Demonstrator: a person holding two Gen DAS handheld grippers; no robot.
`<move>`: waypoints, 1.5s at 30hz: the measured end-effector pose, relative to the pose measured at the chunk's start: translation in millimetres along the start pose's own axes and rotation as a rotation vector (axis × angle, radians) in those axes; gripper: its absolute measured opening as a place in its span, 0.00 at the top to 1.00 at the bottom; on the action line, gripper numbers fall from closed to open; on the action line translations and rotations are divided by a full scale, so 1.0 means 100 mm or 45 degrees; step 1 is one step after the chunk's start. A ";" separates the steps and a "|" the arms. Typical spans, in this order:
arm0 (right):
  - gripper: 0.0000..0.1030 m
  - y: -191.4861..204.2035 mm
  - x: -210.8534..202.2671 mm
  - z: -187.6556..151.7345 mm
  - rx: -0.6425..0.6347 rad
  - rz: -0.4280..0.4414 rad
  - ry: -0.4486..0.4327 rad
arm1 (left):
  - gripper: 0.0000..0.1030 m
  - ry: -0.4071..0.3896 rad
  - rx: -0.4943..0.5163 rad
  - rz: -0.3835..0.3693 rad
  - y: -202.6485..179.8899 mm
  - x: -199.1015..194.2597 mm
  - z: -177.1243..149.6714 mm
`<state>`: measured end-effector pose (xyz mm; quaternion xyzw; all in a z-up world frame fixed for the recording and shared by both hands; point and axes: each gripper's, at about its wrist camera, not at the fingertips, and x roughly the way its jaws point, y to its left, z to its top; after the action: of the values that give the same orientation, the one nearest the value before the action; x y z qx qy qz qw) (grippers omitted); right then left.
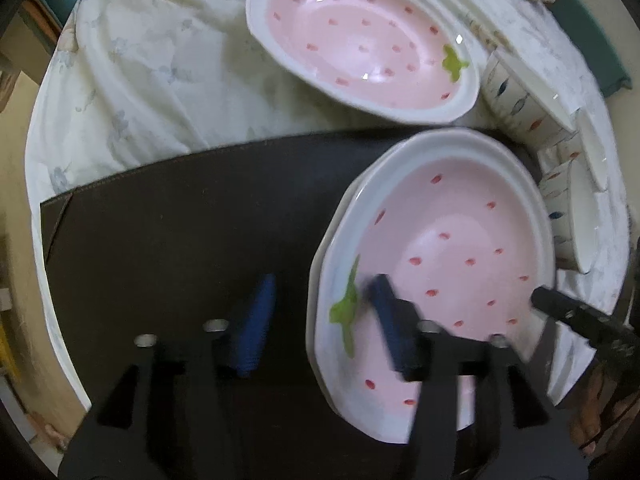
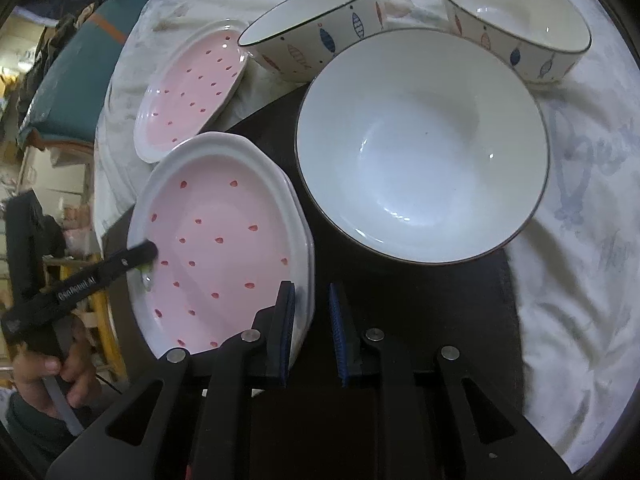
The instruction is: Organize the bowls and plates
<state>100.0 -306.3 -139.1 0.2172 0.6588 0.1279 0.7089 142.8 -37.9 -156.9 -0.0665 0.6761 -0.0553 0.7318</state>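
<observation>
three bowls [image 2: 422, 144], three pink plates [image 2: 224, 248]

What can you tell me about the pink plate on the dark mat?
The pink plate is a glossy, ceramic-looking strawberry-shaped dish: pale pink well with red seed dots, a green leaf near one end, a wide white rim. It lies flat on top of at least one more white-rimmed plate, on the dark mat, beside a big white bowl. The right gripper straddles its near rim, one pad over the rim; contact is unclear. One finger of the left gripper reaches over its leaf end.
</observation>
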 end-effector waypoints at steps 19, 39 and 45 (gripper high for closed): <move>0.73 0.26 0.32 0.18 -0.098 -0.068 -0.003 | 0.68 -0.014 0.072 0.017 -0.05 -0.05 -0.21; 0.70 0.67 0.50 -0.26 -0.232 -0.092 0.116 | 0.69 -0.021 0.033 0.037 0.39 -0.28 -0.60; 0.68 0.71 0.51 -0.26 -0.247 -0.116 0.145 | 0.68 -0.038 -0.002 0.008 0.51 -0.40 -0.56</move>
<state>86.9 -216.6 -151.0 0.1098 0.6916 0.1708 0.6932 83.0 17.7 -131.0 -0.0659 0.6653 -0.0514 0.7419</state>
